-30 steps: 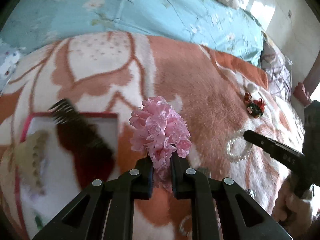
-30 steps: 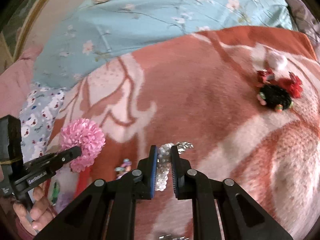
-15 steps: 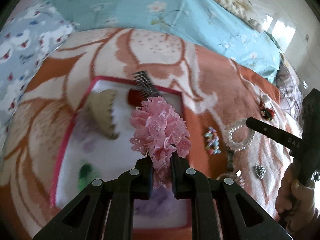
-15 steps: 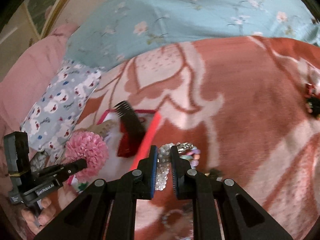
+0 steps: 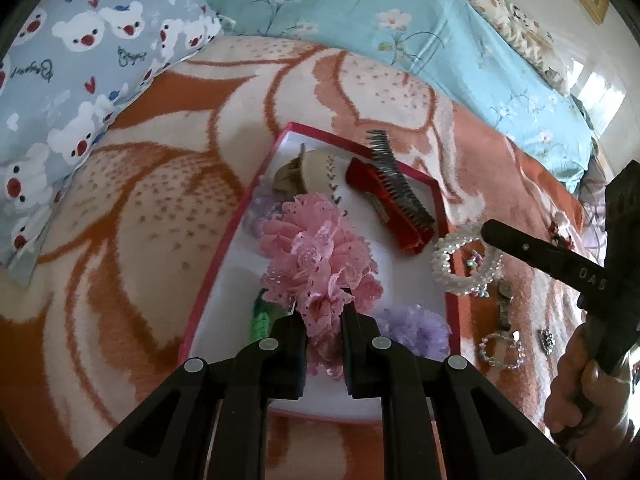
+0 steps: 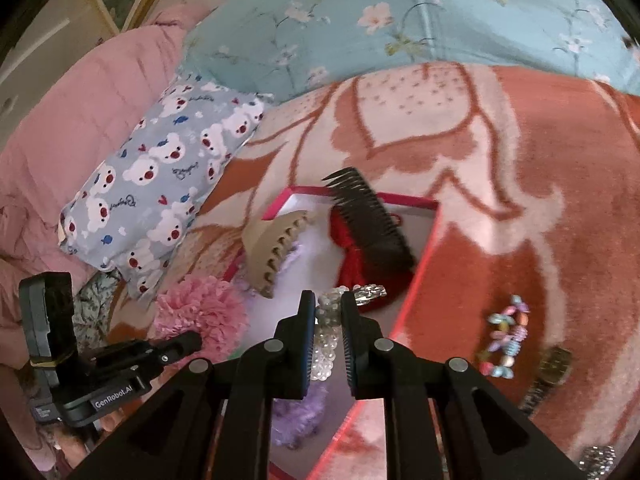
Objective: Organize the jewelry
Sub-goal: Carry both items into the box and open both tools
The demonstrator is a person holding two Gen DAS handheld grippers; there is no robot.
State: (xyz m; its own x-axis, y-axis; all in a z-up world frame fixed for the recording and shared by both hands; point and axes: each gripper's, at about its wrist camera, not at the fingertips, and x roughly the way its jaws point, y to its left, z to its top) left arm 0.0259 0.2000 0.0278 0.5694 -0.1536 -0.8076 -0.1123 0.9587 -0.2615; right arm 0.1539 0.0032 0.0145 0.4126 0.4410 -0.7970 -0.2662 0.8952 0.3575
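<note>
My left gripper (image 5: pixel 323 312) is shut on a pink lace scrunchie (image 5: pixel 316 256) and holds it over the red-rimmed white tray (image 5: pixel 236 236). My right gripper (image 6: pixel 327 312) is shut on a pearl bracelet (image 6: pixel 326 346) above the tray's right side (image 6: pixel 420 276); the bracelet also shows in the left wrist view (image 5: pixel 460 260). In the tray lie a beige claw clip (image 6: pixel 276 252), a red and black comb clip (image 6: pixel 372 236), a purple scrunchie (image 5: pixel 416 328) and something green (image 5: pixel 260 316).
On the orange and cream blanket (image 6: pixel 500 168), right of the tray, lie a colourful bead bracelet (image 6: pixel 504 340), a watch (image 6: pixel 548 372), a clear bead bracelet (image 5: pixel 500 350) and a small brooch (image 5: pixel 546 340). A bear-print pillow (image 5: pixel 80 72) is to the left, blue bedding (image 5: pixel 360 20) behind.
Both grippers have swung left with their loads, from the open blanket to above the tray. The pink scrunchie and pearl bracelet stay gripped.
</note>
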